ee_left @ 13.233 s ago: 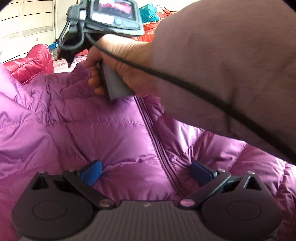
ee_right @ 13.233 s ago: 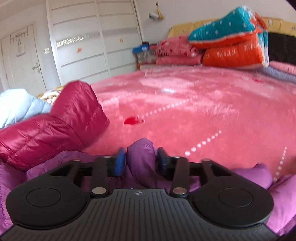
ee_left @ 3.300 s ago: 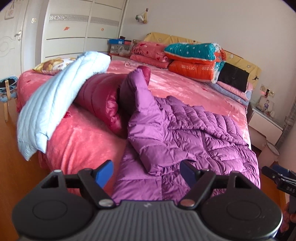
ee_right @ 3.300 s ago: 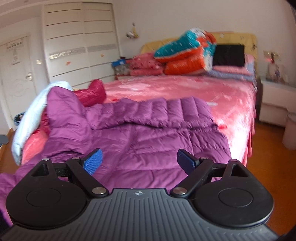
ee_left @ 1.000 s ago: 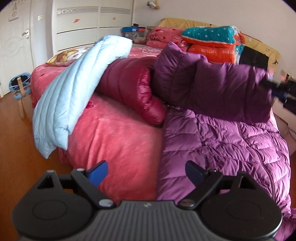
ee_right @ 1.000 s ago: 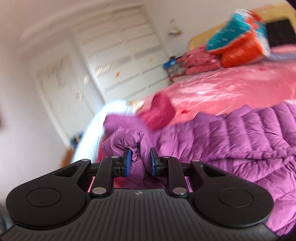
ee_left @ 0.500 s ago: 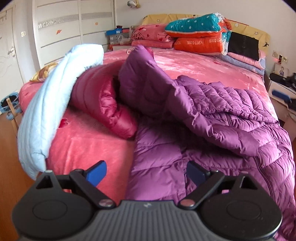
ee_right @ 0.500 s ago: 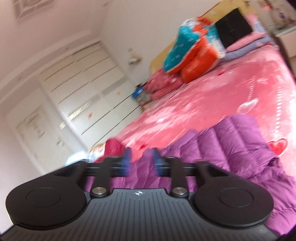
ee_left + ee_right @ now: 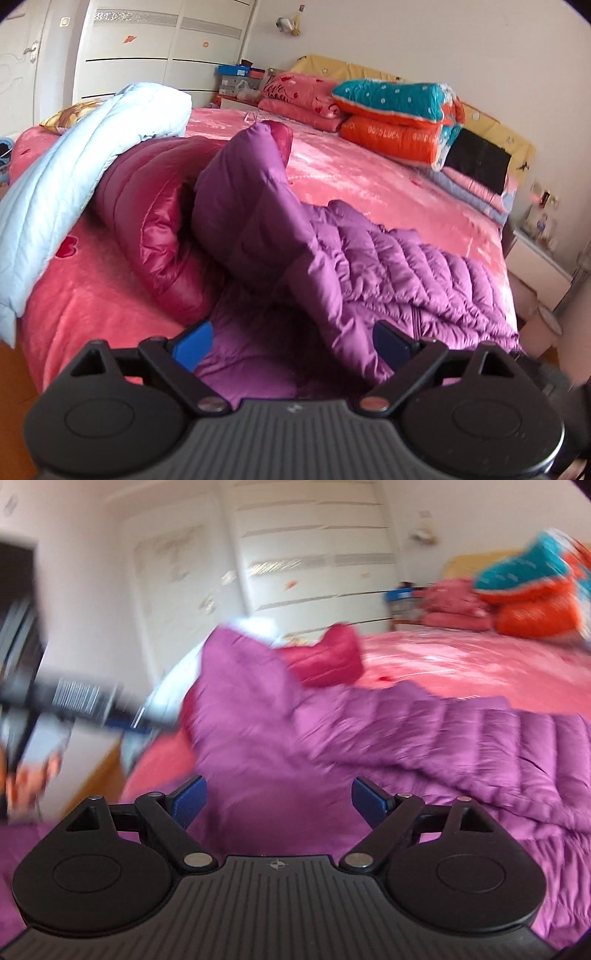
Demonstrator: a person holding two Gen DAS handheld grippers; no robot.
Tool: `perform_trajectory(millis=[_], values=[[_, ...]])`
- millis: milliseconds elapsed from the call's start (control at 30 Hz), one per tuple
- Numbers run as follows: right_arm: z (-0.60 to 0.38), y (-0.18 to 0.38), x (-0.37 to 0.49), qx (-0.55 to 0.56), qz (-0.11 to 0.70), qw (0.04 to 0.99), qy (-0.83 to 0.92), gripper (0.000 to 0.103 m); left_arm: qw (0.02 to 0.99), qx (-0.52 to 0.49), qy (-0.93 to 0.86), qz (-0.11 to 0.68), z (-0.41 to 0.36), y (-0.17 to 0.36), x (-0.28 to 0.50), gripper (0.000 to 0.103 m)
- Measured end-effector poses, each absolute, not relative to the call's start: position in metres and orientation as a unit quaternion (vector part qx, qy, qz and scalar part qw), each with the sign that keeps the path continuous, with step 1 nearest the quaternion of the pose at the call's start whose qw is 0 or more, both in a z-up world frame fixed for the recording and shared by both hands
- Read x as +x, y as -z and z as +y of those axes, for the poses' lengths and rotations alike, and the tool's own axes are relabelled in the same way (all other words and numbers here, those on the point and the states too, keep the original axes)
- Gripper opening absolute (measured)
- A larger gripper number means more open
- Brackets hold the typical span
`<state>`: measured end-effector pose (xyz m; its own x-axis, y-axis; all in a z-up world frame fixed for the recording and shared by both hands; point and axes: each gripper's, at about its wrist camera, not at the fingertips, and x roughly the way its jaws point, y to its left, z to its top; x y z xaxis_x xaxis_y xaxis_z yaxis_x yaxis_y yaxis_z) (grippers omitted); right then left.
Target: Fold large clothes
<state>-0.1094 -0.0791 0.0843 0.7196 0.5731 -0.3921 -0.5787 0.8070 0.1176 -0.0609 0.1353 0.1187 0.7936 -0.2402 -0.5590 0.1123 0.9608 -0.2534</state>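
Here, through my left wrist camera, my left claw (image 9: 291, 341) stands wide apart and grips nothing, its blue pads (image 9: 193, 344) hovering over the near edge of the purple down jacket (image 9: 369, 269). That jacket lies spread on the pink bed (image 9: 388, 184), one quilted part folded back over its body and a puffy end propped up against a dark red jacket (image 9: 155, 221). A light blue jacket (image 9: 74, 162) drapes over the red one and hangs down the bed's corner. Folded quilts (image 9: 395, 114) are stacked by the headboard. Through my right wrist camera, which is blurred, my right claw (image 9: 280, 803) is opening, jaws already far apart with no cloth pinched between them; the purple jacket fills the space just beyond. At far left, smeared, I see my other handheld device (image 9: 74, 701).
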Motion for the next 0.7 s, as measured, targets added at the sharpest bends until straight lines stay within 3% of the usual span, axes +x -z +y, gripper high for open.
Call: perform_trajectory(millis=[167,233,333,433,700], values=[[-0.041,-0.063,-0.105,-0.125,0.204,0.930,-0.280,0.101,0.943,-0.100,0.094,0.303,0.134,-0.111,-0.055,0.093],[-0.040,-0.059,-0.101,-0.128,0.198,0.934,-0.268,0.065,0.944,-0.095,0.091,0.303,0.136,-0.107,-0.052,0.093],[-0.046,-0.063,-0.084,-0.096,0.193,0.943,-0.254,0.040,0.946,-0.090,0.085,0.300,0.138,-0.105,-0.047,0.093],[-0.065,-0.076,-0.072,-0.025,0.182,0.954,-0.236,0.031,0.949,-0.075,0.081,0.295,0.136,-0.106,-0.042,0.093],[-0.182,-0.114,-0.019,0.305,0.139,0.927,-0.169,0.028,0.964,-0.009,0.081,0.252,0.114,-0.122,-0.019,0.096]])
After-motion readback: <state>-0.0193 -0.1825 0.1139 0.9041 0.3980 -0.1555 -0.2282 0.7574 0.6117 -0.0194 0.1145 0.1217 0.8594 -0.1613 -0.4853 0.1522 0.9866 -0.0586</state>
